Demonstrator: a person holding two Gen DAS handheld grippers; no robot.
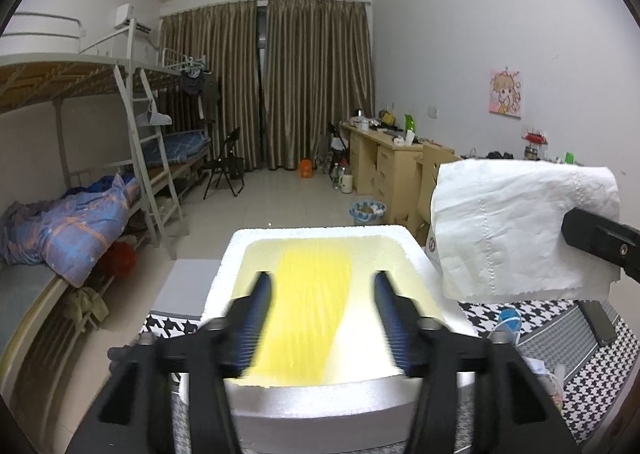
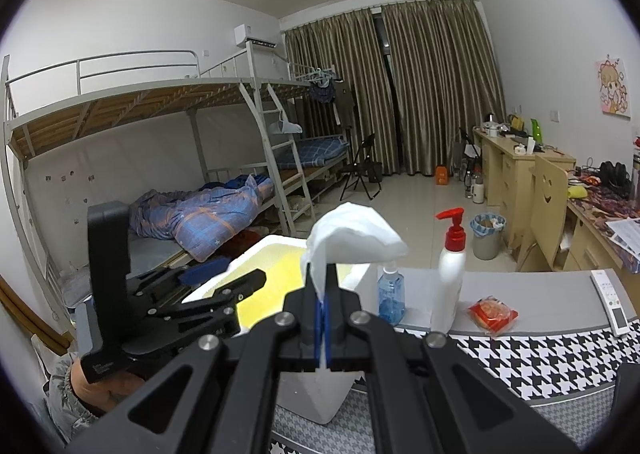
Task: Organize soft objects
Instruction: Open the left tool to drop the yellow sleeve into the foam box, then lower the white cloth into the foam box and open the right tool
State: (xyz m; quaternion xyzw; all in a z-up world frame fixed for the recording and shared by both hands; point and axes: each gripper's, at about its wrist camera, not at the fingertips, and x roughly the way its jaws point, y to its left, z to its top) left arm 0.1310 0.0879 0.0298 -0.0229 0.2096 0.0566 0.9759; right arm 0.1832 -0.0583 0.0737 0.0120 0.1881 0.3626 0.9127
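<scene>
left hand-held gripper (image 1: pixel 322 300): released over foam box (image 1: pixel 416 254), yellow cloth (image 1: pixel 308 306) inside | right hand-held gripper (image 2: pixel 323 286): grasping white tissue (image 2: pixel 356 232)

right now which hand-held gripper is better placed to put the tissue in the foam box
Right. The right hand-held gripper is shut on the tissue, beside the foam box. The left hand-held gripper is open and empty over the box.

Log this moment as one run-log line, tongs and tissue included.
left tongs: open, empty, over foam box | right tongs: shut on tissue | yellow cloth: in box
</scene>
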